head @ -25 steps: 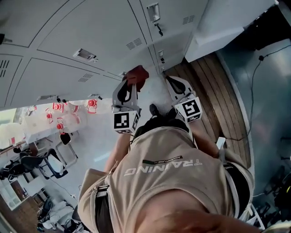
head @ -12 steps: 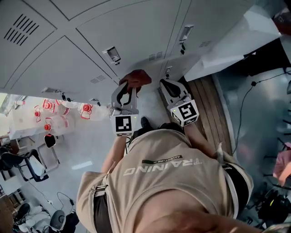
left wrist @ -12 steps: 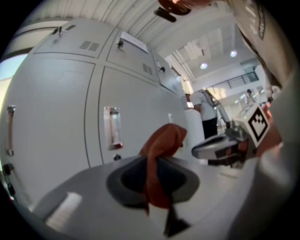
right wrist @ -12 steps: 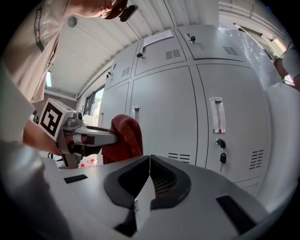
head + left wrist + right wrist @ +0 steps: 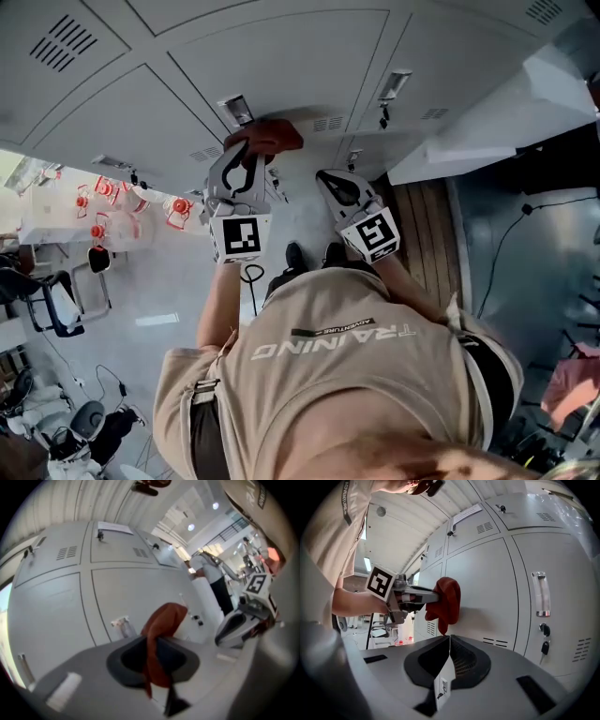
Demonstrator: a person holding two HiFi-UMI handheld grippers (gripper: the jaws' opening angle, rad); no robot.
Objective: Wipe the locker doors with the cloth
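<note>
The rust-red crumpled fabric cloth (image 5: 269, 137) is bunched into a wad and clamped between the jaws of the left gripper (image 5: 246, 150), with a narrow strip of it trailing back between them. The wad sits against the face of a pale grey flat metal locker door (image 5: 281, 66). The doors stand closed in a bank on the far side, each with louvred vents and a latch handle.

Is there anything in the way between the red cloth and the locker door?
No, nothing visible is in the way. The left gripper is shut on the red cloth, and the cloth is right up against the grey locker door. The right gripper is off to the side, shut and empty.
</note>
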